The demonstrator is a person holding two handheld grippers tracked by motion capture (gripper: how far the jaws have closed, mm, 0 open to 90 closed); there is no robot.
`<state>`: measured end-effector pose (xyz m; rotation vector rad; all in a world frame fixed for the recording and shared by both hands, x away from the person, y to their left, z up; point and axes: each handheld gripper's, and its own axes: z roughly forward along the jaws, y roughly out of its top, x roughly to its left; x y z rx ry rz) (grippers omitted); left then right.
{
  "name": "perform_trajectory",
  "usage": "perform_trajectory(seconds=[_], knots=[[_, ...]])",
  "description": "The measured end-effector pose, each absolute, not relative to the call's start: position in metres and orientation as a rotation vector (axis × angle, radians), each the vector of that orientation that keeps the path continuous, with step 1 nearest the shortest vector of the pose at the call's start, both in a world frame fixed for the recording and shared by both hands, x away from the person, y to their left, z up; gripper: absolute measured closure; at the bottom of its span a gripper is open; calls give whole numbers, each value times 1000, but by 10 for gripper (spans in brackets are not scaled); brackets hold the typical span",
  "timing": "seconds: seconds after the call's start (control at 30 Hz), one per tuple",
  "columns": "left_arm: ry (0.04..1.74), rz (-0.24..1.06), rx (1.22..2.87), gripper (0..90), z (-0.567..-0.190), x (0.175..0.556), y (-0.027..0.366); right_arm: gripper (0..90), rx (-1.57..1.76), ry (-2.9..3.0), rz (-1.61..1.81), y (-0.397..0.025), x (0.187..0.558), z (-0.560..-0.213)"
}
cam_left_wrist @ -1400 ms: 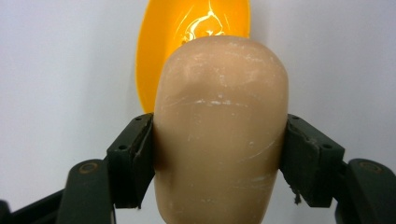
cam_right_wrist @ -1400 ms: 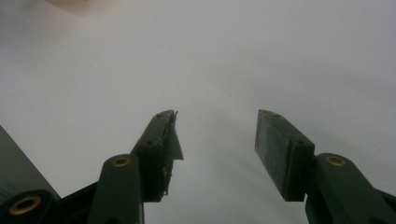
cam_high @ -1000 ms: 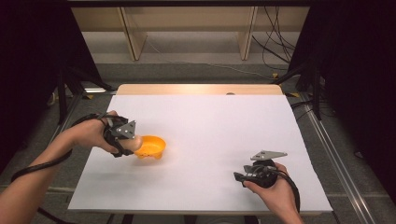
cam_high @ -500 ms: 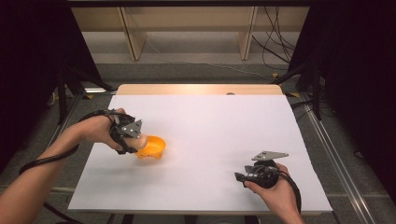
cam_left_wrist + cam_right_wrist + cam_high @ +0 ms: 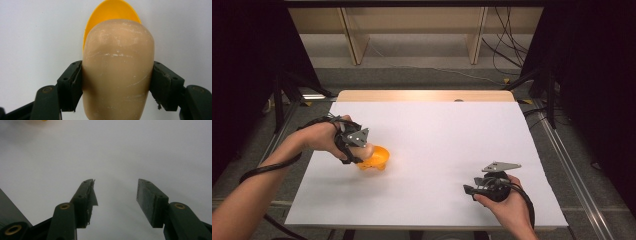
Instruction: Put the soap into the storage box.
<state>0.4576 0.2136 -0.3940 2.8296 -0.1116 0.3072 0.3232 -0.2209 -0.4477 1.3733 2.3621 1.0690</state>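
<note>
From the high view, my left gripper (image 5: 368,152) sits over the left half of the white table (image 5: 442,130), held in my left hand (image 5: 319,137) with its cable looping back along my forearm. Just beyond its tip lies a small orange bowl (image 5: 378,158), resting on the table and tipped on its side. A tan, rounded piece (image 5: 366,150) shows between the gripper and the bowl, touching the bowl. My right gripper (image 5: 469,190) is well apart from all this, near the front right of the table, low above the sheet in my right hand (image 5: 507,205), its grey plate on top and its jaws pointing left.

In the left gripper view, my two jaws are clamped against the sides of the tan rounded piece (image 5: 117,70), one pad on each flank, so the left gripper (image 5: 116,85) is gripping it. The piece is scuffed and pale, and its far end sits against the inside of the orange bowl (image 5: 110,12), whose rim curves up behind it. White table (image 5: 37,37) lies all around.

In the right gripper view, my right gripper (image 5: 116,202) has its jaws spread wide with nothing between them, over bare white table (image 5: 125,150). A sliver of orange (image 5: 37,120) shows at the top edge.
</note>
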Motion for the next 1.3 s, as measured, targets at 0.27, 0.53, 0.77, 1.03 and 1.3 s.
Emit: perform_trajectory(seconds=[0.27, 0.53, 0.77, 1.03, 1.3], knots=[[-122, 291, 2838, 320, -395, 462, 207, 486, 1390, 2364, 1071, -220, 323, -447], [-137, 274, 2844, 319, -397, 466, 202, 486, 1412, 2374, 1076, -220, 322, -446], [-136, 263, 2845, 320, -398, 469, 199, 486, 1410, 2354, 1078, -219, 323, -448], [-139, 249, 2847, 320, -401, 470, 196, 485, 1411, 2428, 1103, -222, 323, -446], [-146, 236, 2859, 319, -406, 472, 193, 485, 1396, 2429, 1103, -222, 323, -446]])
